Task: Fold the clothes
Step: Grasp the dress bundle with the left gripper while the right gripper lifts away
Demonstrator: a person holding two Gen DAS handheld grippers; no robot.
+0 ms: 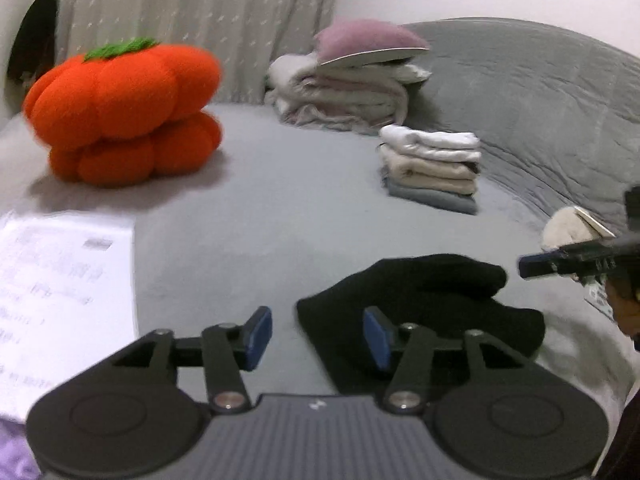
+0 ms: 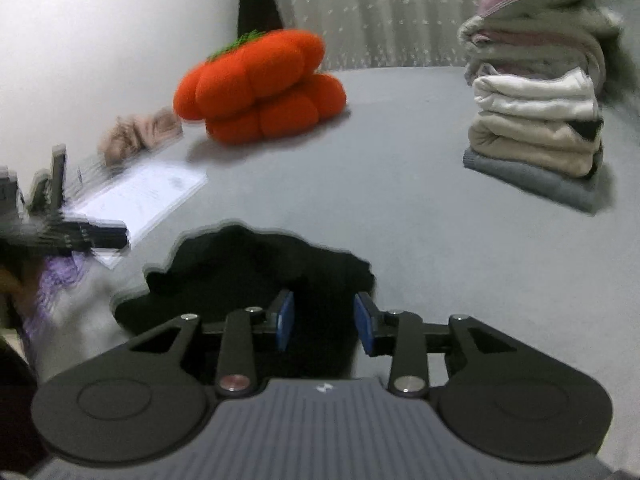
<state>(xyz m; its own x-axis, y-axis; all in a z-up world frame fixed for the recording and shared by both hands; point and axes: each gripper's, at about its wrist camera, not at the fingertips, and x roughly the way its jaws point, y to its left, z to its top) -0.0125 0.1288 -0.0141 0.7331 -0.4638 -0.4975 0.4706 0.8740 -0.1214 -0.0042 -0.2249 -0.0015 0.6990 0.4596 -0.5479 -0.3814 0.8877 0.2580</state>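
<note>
The black garment (image 1: 420, 304) lies bunched on the grey bed (image 1: 280, 208), just ahead of both my grippers. My left gripper (image 1: 318, 336) is spread wide, its right pad over the cloth's near edge; my right gripper (image 2: 325, 322) stands parted over the cloth, gripping nothing. Blur hides the hems, I think, so I should find an edge before pinching, taking one layer only.

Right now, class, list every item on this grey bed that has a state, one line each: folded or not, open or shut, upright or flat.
Black knit garment: crumpled, not yet folded.
Small stack of white, cream and grey clothes: folded, piled neatly.
Far pile of pale clothes: folded, with a mauve item on top.
Orange plush pumpkin: upright.
White printed paper sheet: lying flat.
Left gripper: open, empty.
Right gripper: open, empty.
</note>
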